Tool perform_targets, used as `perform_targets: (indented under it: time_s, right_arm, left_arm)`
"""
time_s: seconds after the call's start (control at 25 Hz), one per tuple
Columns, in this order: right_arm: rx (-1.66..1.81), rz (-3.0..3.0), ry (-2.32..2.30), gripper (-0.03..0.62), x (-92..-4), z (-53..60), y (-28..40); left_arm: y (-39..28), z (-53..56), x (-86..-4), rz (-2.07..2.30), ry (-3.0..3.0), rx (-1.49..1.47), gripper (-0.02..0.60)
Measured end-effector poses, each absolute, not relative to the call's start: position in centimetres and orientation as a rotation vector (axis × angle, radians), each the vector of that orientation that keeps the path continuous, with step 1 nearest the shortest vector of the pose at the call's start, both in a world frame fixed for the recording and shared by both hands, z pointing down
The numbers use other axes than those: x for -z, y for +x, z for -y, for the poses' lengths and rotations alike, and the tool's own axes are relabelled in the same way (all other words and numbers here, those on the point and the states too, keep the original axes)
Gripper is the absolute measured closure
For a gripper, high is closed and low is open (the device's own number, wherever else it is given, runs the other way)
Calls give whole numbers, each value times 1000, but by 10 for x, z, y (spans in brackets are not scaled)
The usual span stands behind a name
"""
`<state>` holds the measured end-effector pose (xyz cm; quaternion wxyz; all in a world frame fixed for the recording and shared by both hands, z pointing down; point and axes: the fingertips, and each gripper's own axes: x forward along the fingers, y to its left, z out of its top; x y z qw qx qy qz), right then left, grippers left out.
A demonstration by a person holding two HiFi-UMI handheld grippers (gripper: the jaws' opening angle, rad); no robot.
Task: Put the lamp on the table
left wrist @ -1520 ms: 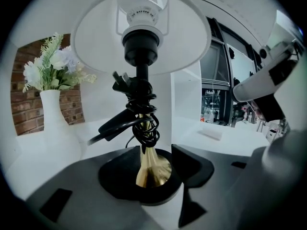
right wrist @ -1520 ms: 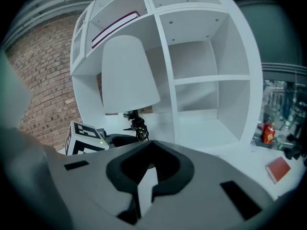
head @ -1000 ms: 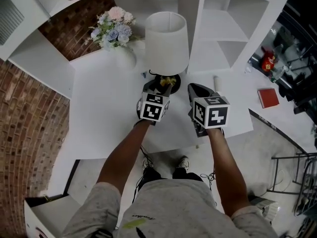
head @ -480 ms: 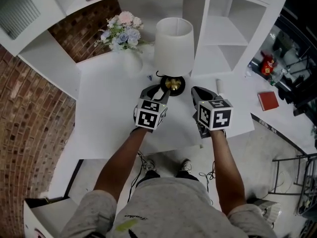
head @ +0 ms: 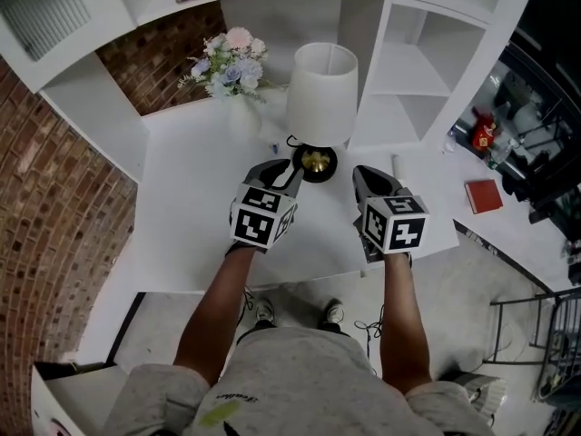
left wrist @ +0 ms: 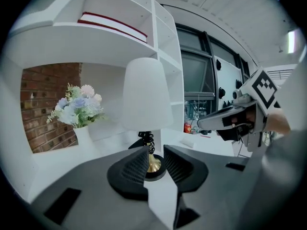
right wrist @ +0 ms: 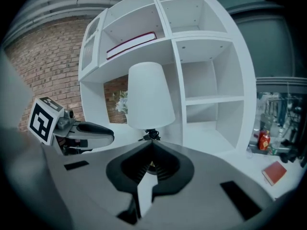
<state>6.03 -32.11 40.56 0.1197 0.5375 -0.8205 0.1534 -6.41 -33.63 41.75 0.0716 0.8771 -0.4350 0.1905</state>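
Note:
The lamp [head: 322, 94] has a white shade, a brass stem and a round black base. It stands upright on the white table [head: 182, 216], in front of the shelf unit. My left gripper [head: 289, 173] sits just near-left of the base, apart from it. Its jaws are closing, and nothing is between them. In the left gripper view the lamp [left wrist: 146, 95] stands beyond the left gripper [left wrist: 156, 157]. My right gripper [head: 368, 175] rests to the right of the base, its tips together and empty. The right gripper view shows the lamp [right wrist: 150, 97] past the right gripper [right wrist: 151, 146].
A white vase of flowers [head: 231, 71] stands back left of the lamp. Open white shelving [head: 408, 71] rises behind and to the right. A red book [head: 483, 195] lies on the counter at right. A brick wall [head: 54, 216] borders the left.
My left gripper has drawn back from the lamp base toward me, and its jaws have narrowed. The lamp stays upright on the table. The right gripper has barely moved.

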Motion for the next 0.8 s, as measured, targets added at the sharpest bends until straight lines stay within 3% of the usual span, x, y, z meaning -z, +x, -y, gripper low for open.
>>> perform_targets:
  time_s: [0.12,0.48,0.8]
  right_arm:
    - [-402,2398,1564,589,-399,316,56]
    - [-358,2425,1559,589,-386,304,50]
    - [-334,2443,1584,589,-373,303,52]
  left_arm:
    - [-69,331,-404,1331,2675,-590,528]
    - [-84,319,-367,1387,2647,-423,529]
    - [-99,314,-364,1401,2629,-417,571]
